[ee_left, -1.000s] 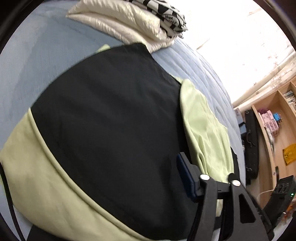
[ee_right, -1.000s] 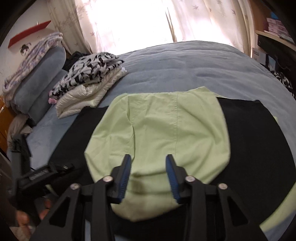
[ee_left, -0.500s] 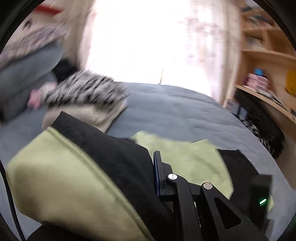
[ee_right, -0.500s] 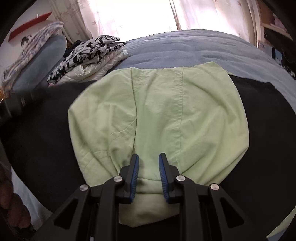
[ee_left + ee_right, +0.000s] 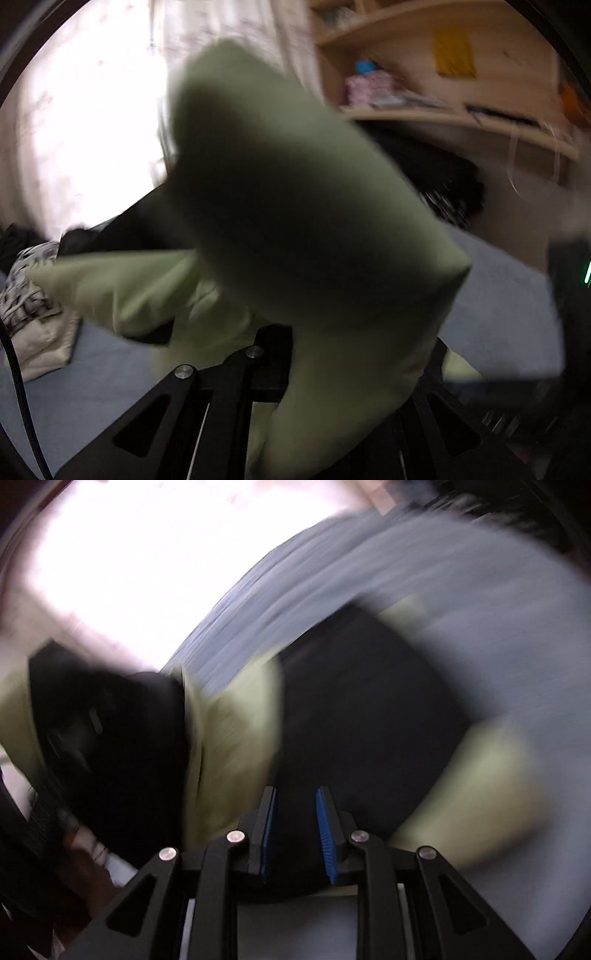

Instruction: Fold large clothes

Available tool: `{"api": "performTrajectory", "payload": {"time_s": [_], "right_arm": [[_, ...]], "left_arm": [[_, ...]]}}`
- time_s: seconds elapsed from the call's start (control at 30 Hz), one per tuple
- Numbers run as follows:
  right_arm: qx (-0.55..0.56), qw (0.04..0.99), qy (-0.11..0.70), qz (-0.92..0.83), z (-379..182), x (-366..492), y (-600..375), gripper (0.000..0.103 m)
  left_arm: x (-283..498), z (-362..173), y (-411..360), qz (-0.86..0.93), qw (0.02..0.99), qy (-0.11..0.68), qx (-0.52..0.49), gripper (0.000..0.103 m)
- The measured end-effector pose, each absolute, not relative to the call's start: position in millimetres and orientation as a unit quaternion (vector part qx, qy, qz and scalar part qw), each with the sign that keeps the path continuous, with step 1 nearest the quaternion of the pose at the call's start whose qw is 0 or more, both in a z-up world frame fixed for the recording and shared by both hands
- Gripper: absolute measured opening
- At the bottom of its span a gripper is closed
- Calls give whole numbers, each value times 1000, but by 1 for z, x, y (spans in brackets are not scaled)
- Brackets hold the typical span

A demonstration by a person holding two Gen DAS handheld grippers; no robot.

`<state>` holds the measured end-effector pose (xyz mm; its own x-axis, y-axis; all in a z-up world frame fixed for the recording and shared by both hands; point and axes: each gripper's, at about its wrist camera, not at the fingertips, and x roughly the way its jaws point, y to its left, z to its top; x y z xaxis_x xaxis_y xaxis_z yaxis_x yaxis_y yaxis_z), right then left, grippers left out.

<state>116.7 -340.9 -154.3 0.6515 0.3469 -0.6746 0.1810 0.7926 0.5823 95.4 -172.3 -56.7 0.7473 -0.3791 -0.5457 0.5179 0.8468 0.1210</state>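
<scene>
A large black and light-green garment [image 5: 295, 206] hangs lifted in front of the left wrist camera, blurred. My left gripper [image 5: 291, 354] is shut on its cloth, and the green fabric drapes over and hides the fingertips. In the right wrist view the same garment [image 5: 354, 709] lies partly on the grey-blue bed [image 5: 498, 609], its black panel flanked by green. My right gripper [image 5: 295, 827] sits low over the black panel, its blue pads a little apart with black cloth between them. The view is too blurred to tell whether they pinch it.
A stack of folded clothes [image 5: 29, 295], white with a black-and-white patterned piece on top, lies at the left on the bed [image 5: 509, 302]. Wooden shelves [image 5: 443, 74] stand at the right. A bright curtained window [image 5: 92, 122] is behind. The left hand-held gripper body [image 5: 96, 738] shows at left.
My left gripper has lifted the garment's edge off the bed and swung it up and rightward. My right gripper has shifted from the green hood onto the black panel; both views are motion-blurred.
</scene>
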Motion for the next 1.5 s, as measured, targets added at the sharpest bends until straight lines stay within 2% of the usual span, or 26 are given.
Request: {"api": "performTrajectory", "payload": {"time_s": [0.2, 0.3, 0.37, 0.43, 0.47, 0.6, 0.8, 0.93, 1.03, 1.3, 1.5], "right_arm": [[334, 855, 393, -49, -158, 78, -410, 22], [350, 844, 404, -47, -168, 72, -418, 22], [355, 842, 405, -39, -170, 69, -420, 22], [355, 842, 406, -29, -170, 72, -418, 22], [355, 842, 405, -26, -169, 72, -418, 22], [349, 849, 397, -14, -157, 74, -413, 34], [349, 855, 383, 1, -130, 76, -413, 34], [355, 857, 374, 25, -110, 86, -415, 35], [354, 850, 388, 42, -104, 101, -414, 43], [354, 787, 497, 92, -157, 176, -402, 44], [350, 770, 524, 99, -190, 211, -397, 44]], "left_arm": [[99, -143, -227, -247, 869, 366, 223, 14], [97, -142, -221, -253, 868, 367, 219, 22], [95, -137, -218, -262, 864, 378, 207, 51], [89, -127, -209, -264, 868, 372, 196, 70], [81, -123, -208, -267, 870, 366, 193, 71], [60, -102, -196, -285, 869, 362, 181, 72], [43, -76, -152, -265, 884, 359, 142, 72], [63, -72, -109, -224, 893, 380, 84, 72], [82, -82, -84, -191, 892, 407, 48, 72], [117, -120, -51, -181, 867, 464, -21, 72], [130, -134, -54, -194, 858, 473, -38, 72]]}}
